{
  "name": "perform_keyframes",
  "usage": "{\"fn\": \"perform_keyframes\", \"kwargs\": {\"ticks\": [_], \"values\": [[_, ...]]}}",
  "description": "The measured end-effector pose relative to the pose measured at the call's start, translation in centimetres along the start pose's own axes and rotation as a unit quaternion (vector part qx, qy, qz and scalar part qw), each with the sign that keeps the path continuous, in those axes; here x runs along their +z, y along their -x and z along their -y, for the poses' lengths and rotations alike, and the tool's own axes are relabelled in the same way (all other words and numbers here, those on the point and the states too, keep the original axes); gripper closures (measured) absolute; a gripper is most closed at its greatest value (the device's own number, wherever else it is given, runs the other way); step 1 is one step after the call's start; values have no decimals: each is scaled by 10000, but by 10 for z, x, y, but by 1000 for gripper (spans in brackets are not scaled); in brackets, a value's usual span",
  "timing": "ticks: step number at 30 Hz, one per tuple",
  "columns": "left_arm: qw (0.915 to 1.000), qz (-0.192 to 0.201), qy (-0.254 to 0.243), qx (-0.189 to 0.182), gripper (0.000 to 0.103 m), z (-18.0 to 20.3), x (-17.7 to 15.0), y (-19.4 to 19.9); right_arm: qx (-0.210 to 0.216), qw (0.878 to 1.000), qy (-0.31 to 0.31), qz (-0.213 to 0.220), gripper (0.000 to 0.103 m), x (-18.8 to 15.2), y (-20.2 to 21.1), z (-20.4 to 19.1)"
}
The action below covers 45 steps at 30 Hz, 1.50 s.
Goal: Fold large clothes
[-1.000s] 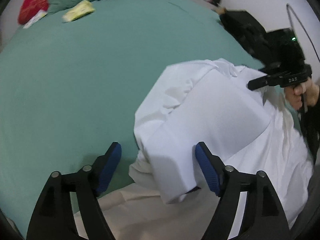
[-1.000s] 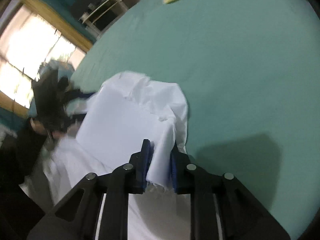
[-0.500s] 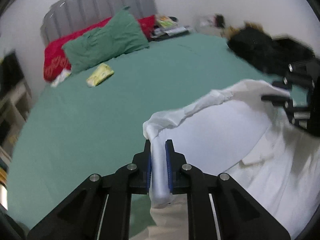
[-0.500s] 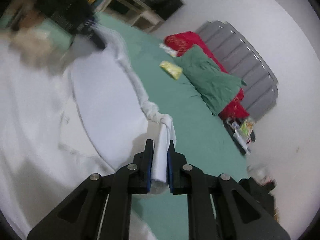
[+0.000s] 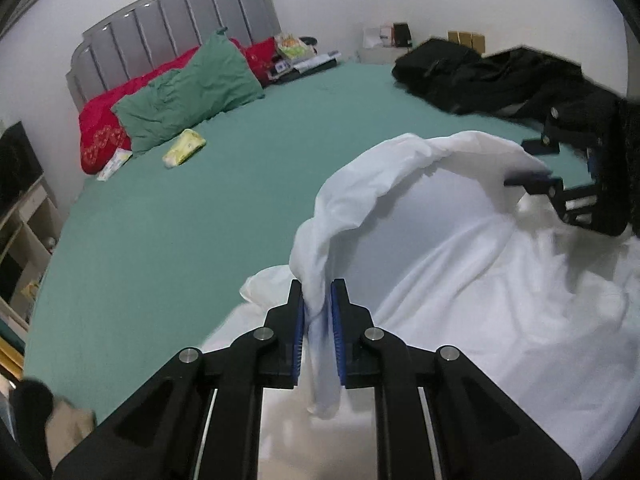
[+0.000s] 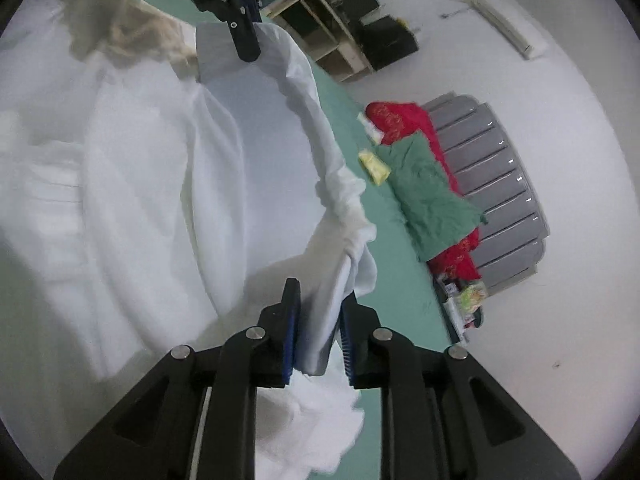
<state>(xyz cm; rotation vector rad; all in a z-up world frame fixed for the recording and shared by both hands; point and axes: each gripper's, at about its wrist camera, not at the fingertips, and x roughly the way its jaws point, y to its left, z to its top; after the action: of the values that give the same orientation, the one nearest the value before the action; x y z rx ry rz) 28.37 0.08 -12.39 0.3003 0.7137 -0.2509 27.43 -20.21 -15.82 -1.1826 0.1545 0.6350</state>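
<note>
A large white garment (image 5: pixel 460 264) lies partly on the green bed (image 5: pixel 180 220), its far edge lifted into an arc between both grippers. My left gripper (image 5: pixel 318 316) is shut on one end of that edge. My right gripper (image 6: pixel 319 328) is shut on the other end of the white garment (image 6: pixel 140 200). The right gripper shows at the right of the left wrist view (image 5: pixel 568 184). The left gripper shows at the top of the right wrist view (image 6: pixel 240 28).
A green pillow (image 5: pixel 188 88) and red pillow (image 5: pixel 100 136) lean on the grey headboard (image 5: pixel 168 40). A yellow packet (image 5: pixel 184 152) lies on the sheet. Black clothes (image 5: pixel 488 76) are piled at the bed's far right. Shelves (image 5: pixel 20 236) stand left of the bed.
My left gripper has shut on the garment's edge. Both grippers have raised the edge off the bed, and the cloth now hangs in an arc between them.
</note>
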Motion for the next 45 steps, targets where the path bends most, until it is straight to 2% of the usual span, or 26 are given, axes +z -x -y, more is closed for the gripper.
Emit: {"fn": "perform_keyframes", "kwargs": {"ticks": [3, 6, 10, 12, 14, 16, 18, 21, 24, 26, 28, 31, 34, 35, 36, 37, 40, 42, 43, 45], "values": [[10000, -65, 30, -68, 89, 6, -15, 15, 125, 9997, 182, -102, 84, -1, 17, -14], [9997, -168, -29, -173, 89, 12, -31, 27, 393, 9989, -25, -252, 84, -4, 27, -17], [9989, -213, -407, -137, 89, 20, -39, 29, 728, 9960, -323, -396, 86, -5, 25, -11], [9984, -138, -547, 1, 92, 22, -36, 24, 528, 9973, -276, -418, 89, -1, 15, -4], [9977, 74, -636, 203, 92, 21, -26, 18, -33, 9994, -183, -301, 90, 6, 2, 10], [9962, 331, -682, 418, 93, 17, -12, 10, -382, 9986, -280, -230, 90, 12, -20, 26], [9940, 518, -676, 684, 93, 9, 3, -3, -601, 9975, -284, -236, 90, 17, -50, 41], [9945, 441, -398, 864, 93, -13, 16, -34, -714, 9970, -152, -260, 90, 17, -88, 45], [9970, 19, -321, 698, 92, -20, 8, -57, -409, 9982, -29, -443, 90, 8, -106, 34], [9979, -92, -359, 531, 92, -16, -7, -51, -146, 9988, -82, -461, 90, 1, -95, 26], [9989, -201, -307, 307, 92, -12, -18, -40, 292, 9983, -127, -487, 88, -10, -80, 19], [9990, -432, -131, -29, 87, -9, -33, -23, 786, 9949, -87, -626, 82, -16, -56, 9], [9971, -692, 238, -190, 75, -11, -46, -6, 900, 9921, -157, -863, 79, -19, -32, 11], [9952, -854, 413, -253, 72, -13, -51, -1, 1054, 9892, -315, -967, 75, -21, -26, 16], [9935, -918, 586, -335, 72, -17, -55, 5, 1193, 9854, -527, -1092, 66, -24, -21, 23], [9903, -969, 872, -472, 71, -22, -60, 13, 1305, 9810, -787, -1197, 62, -27, -12, 30], [9817, -1119, 1451, -515, 67, -36, -76, 41, 1564, 9672, -1496, -1331, 55, -28, 13, 46], [9740, -1094, 1910, -544, 62, -47, -89, 66, 1597, 9512, -2179, -1493, 47, -31, 35, 64], [9698, -1084, 2121, -536, 59, -52, -95, 77, 1566, 9439, -2482, -1517, 46, -40, 52, 55], [9610, -1036, 2539, -367, 48, -65, -110, 100, 1519, 9195, -3250, -1609, 40, -52, 71, 64]]}}
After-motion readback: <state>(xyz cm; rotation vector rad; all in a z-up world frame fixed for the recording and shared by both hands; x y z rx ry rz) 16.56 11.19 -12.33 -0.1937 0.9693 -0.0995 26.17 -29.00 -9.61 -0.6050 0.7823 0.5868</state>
